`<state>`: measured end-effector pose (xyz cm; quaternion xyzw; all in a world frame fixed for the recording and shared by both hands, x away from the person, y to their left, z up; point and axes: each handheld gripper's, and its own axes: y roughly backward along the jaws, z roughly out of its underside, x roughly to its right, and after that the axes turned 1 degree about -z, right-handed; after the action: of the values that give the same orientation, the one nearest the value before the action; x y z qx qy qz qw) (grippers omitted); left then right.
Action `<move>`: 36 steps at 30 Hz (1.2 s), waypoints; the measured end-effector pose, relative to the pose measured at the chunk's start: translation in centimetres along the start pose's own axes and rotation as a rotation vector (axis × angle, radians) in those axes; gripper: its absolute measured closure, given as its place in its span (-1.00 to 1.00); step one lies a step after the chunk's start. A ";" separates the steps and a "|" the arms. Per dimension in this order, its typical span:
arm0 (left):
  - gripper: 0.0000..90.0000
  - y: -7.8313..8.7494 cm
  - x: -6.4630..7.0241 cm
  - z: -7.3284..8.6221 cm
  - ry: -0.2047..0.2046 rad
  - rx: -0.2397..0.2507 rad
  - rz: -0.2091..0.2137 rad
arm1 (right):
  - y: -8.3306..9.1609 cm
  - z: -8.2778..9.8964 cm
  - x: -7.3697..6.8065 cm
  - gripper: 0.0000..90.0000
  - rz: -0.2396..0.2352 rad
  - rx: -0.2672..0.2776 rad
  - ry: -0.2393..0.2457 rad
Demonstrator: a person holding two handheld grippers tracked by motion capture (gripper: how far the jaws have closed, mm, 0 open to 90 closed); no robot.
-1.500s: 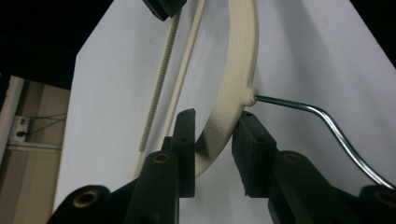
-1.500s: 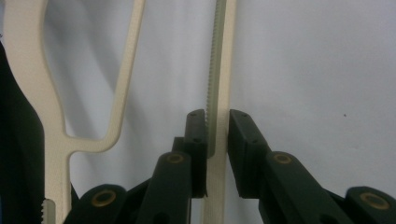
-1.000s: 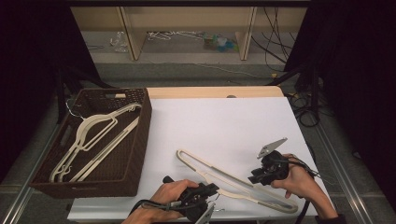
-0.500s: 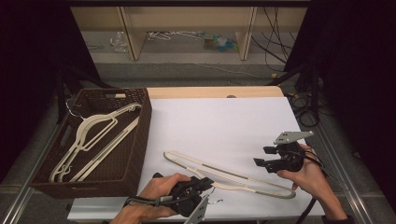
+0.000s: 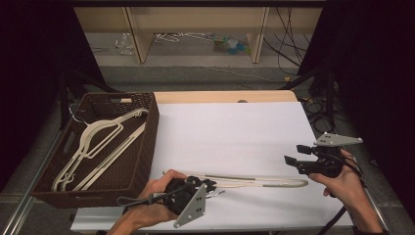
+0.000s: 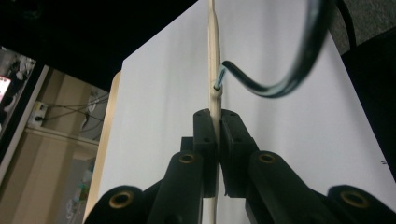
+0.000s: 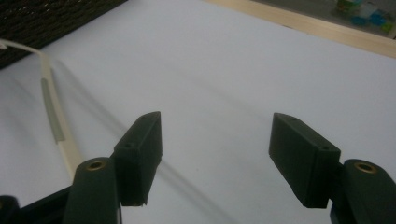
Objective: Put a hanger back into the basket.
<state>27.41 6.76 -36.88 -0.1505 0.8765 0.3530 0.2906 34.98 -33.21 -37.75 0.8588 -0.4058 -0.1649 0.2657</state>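
A cream plastic hanger [image 5: 254,182] stretches left to right over the front of the white table sheet [image 5: 235,127]. My left gripper [image 5: 208,187] is shut on it near the neck. In the left gripper view the pads [image 6: 208,135] pinch the hanger's cream bar [image 6: 214,56], and its metal hook [image 6: 280,79] curves off to the right. My right gripper [image 5: 292,162] hovers just past the hanger's right end, apart from it. Its jaws have just been opening and stand wide with nothing between them [image 7: 217,135]. One hanger arm [image 7: 53,116] lies off to its left.
A dark woven basket [image 5: 147,142] stands at the table's left edge, holding several cream hangers [image 5: 98,139]. A wooden strip [image 5: 225,96] borders the far edge. Beyond it a low shelf [image 5: 195,29] holds clutter, with cables [image 5: 318,103] at the right.
The right gripper let go of the hanger's end, opened, and drew off to the right and upward. The left gripper moved left and up, carrying the hanger, which swung more level.
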 end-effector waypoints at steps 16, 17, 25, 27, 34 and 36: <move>0.91 2.7 -2.8 1.9 0.276 -0.001 -0.065 | 0.3 2.3 1.1 -0.33 0.106 0.068 -0.083; 0.91 2.8 -3.0 2.1 0.317 0.005 -0.063 | 0.1 2.5 1.0 -0.33 0.120 0.079 -0.068; 0.91 4.3 -4.4 2.9 0.541 0.064 -0.087 | -0.9 3.5 -0.8 -0.33 0.069 0.033 -0.017; 0.91 5.0 -4.9 3.2 0.604 0.100 -0.082 | -1.1 3.7 -1.3 -0.34 0.065 0.033 -0.004; 0.91 8.1 -6.7 3.6 0.757 0.176 -0.071 | -1.3 4.5 -2.3 -0.34 0.041 0.033 0.009; 0.91 9.0 -7.4 3.5 0.784 0.176 -0.085 | -1.4 4.8 -2.5 -0.35 0.034 0.031 0.013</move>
<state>30.40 16.02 -29.61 -0.2845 0.9408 0.1801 -0.0396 31.93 -32.09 -42.25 0.8569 -0.4210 -0.1486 0.2578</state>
